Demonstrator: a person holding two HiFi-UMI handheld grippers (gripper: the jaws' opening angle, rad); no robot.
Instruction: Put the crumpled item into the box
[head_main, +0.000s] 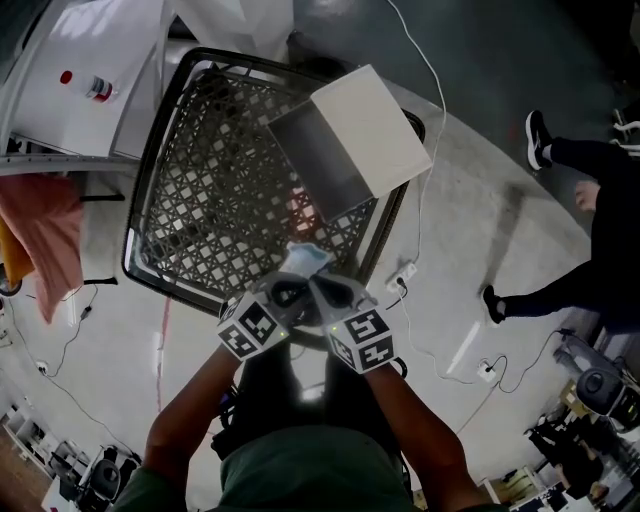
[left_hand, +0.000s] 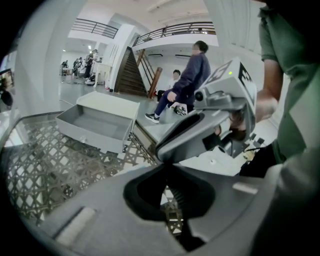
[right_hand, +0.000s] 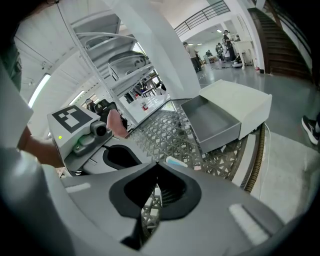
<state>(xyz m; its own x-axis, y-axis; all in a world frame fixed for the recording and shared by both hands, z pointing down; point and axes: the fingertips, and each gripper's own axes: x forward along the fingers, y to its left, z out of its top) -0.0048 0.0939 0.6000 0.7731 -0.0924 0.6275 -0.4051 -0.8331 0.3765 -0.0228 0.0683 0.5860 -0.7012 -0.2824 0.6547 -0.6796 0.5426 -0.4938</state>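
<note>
Item (head_main: 305, 258): crumpled, over mesh (head_main: 220, 180) near edge, apparently pinched by R gripper (right_hand: 155, 163); L gripper (left_hand: 165, 164) clenched, nothing seen in it. Step: carry. Next: move fwd over box (head_main: 350, 140), release.

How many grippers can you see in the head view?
2. The left gripper and the right gripper sit side by side at the lattice table's near edge, tips close together by the crumpled item.

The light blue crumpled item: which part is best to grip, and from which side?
Probably pinch a raised fold of the light blue crumpled item, from above on the near side: it sits low on the dark lattice tray, just before the left gripper and right gripper.
</note>
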